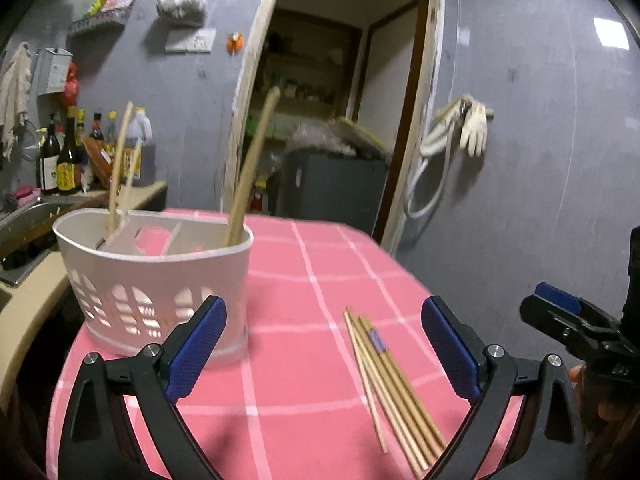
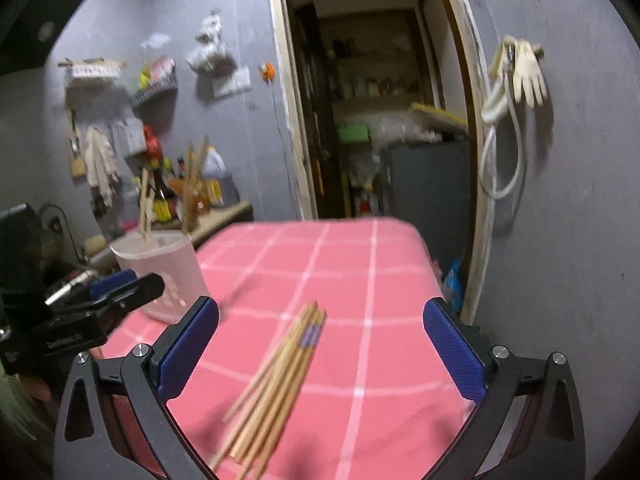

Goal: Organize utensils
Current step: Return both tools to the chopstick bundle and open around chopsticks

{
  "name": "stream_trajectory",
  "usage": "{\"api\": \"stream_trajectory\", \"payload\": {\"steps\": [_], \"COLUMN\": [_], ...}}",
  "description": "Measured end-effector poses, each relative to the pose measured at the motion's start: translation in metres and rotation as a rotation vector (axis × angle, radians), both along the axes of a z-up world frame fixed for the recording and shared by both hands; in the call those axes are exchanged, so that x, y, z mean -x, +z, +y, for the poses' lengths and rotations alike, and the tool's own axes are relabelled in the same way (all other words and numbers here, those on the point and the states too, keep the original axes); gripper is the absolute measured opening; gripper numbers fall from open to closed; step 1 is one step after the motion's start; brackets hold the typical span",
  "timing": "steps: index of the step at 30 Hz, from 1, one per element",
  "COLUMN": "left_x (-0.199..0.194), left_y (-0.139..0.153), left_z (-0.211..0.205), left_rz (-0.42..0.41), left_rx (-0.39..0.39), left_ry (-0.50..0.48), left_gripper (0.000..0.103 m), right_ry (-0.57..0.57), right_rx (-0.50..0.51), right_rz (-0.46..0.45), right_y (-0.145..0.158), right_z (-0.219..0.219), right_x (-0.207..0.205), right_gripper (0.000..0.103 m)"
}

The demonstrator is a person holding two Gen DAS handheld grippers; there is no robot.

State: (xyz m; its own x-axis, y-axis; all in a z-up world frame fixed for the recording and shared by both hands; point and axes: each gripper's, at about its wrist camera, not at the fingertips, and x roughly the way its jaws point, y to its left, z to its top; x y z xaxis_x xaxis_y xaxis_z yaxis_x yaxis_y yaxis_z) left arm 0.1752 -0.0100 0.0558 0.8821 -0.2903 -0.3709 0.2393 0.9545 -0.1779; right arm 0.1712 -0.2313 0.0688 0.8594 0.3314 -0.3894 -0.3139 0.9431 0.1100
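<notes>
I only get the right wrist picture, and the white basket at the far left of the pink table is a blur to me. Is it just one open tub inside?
Observer: No. The left wrist view shows the white basket split by dividers into compartments.
Operator: Which ones hold the upright sticks?
Observer: The thin chopsticks stand at the left end and the thicker chopsticks at the right end. The middle shows none.
Operator: What's next to the basket?
Observer: A metal sink, set in the counter to its left.
</notes>
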Motion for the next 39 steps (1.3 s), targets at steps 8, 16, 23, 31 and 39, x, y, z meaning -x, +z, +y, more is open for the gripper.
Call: {"api": "stream_trajectory", "payload": {"steps": [8,16,23,31,39], "left_x": [-0.021,-0.037,-0.056,-0.07,-0.084], "left_y": [-0.021,-0.041,-0.059,-0.069,-0.077], "left_z": [-0.011,-0.025,-0.033,-0.044,-0.053], "left_rz": [0.124,0.222,0.35,0.422,0.457], "left_rx": [-0.033,-0.087,-0.102,-0.131,-0.176], "left_ry": [-0.021,-0.09,-0.137,-0.185,-0.182], "left_gripper": [0.095,0.078,0.058,0.05,0.043], "right_ry": [0.006,0.059,0.124,0.15,0.15], "right_rx": [0.051,0.11,0.138,0.16,0.186], "right_rz": [0.156,0.305,0.374,0.432,0.441], "right_y": [-0.038,-0.068,-0.078,-0.086,-0.087], "right_z": [0.004,0.012,0.021,0.026,0.029], "right_x": [-0.028,-0.05,-0.059,-0.068,-0.073], "right_gripper": [0.094,0.06,0.051,0.049,0.048]}}
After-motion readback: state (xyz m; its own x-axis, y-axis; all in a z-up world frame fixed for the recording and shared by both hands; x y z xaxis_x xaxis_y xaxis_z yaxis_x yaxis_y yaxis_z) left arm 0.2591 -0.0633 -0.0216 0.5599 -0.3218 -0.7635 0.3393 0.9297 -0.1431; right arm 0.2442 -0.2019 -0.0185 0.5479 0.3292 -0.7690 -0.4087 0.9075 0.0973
